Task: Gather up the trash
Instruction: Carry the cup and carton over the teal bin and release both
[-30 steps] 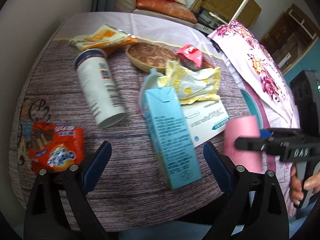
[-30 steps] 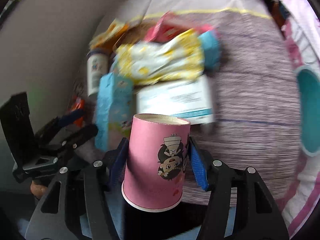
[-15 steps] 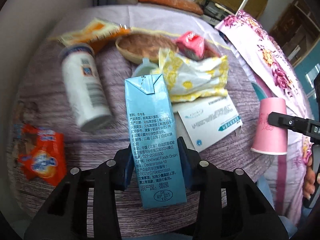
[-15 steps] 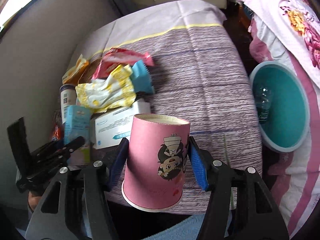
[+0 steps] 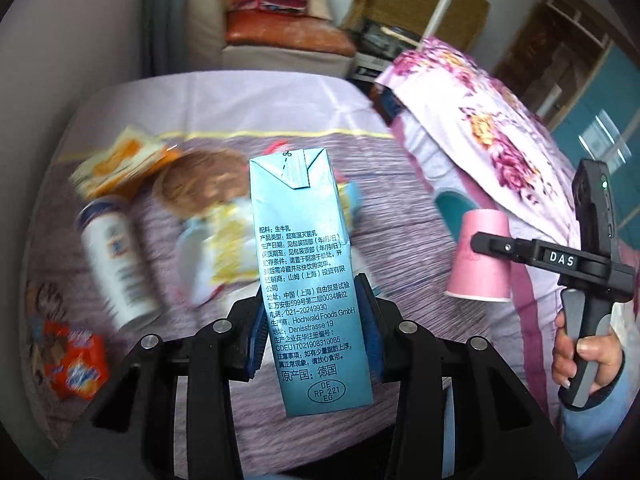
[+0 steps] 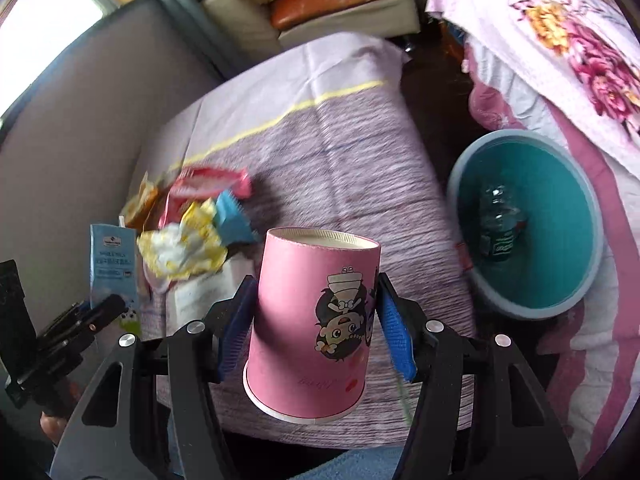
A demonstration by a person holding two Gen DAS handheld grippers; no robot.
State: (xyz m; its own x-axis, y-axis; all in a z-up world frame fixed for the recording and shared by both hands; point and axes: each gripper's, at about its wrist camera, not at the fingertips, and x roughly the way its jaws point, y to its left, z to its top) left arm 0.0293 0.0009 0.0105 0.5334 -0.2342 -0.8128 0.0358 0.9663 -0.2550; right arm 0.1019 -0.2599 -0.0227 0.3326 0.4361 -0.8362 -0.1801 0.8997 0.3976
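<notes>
lying at the far left of the left wrist view, an orange snack packet (image 5: pixel 76 364) is seen on the purple tablecloth (image 5: pixel 360 240), with a white canister (image 5: pixel 116 260) on its side just beyond it. further back, a yellow-orange wrapper (image 5: pixel 120 160) and a woven basket (image 5: pixel 192 184) are made out, both blurred. a crumpled yellow-and-white bag (image 5: pixel 232 248) is seen nearer the middle. at the centre, a blue milk carton (image 5: pixel 308 276) is gripped by the left gripper (image 5: pixel 314 336), whose blue pads are pressed against its two sides; the carton is held upright and appears lifted clear of the cloth. to the right, a pink paper cup (image 5: pixel 480 256) is clamped upside down by the right gripper (image 5: pixel 492 244), whose handle is grasped by the right hand (image 5: pixel 588 352).

in the right wrist view, the left gripper is seen from the side at the far left, with the carton (image 6: pixel 114 264) standing in it. beside it, the yellow bag (image 6: pixel 180 248), a red wrapper (image 6: pixel 212 182) and a light-blue packet (image 6: pixel 232 216) are piled together, and a white box (image 6: pixel 200 296) is partly covered by them. at the centre, the cup (image 6: pixel 312 328) is pinched between the closed-in pads of the right gripper (image 6: pixel 316 332), rim downward. at the right, a teal basin (image 6: pixel 560 292) is seen below the table edge, with a crushed plastic bottle (image 6: pixel 500 224) lying inside it. a floral quilt (image 6: pixel 560 40) is draped behind the basin.
</notes>
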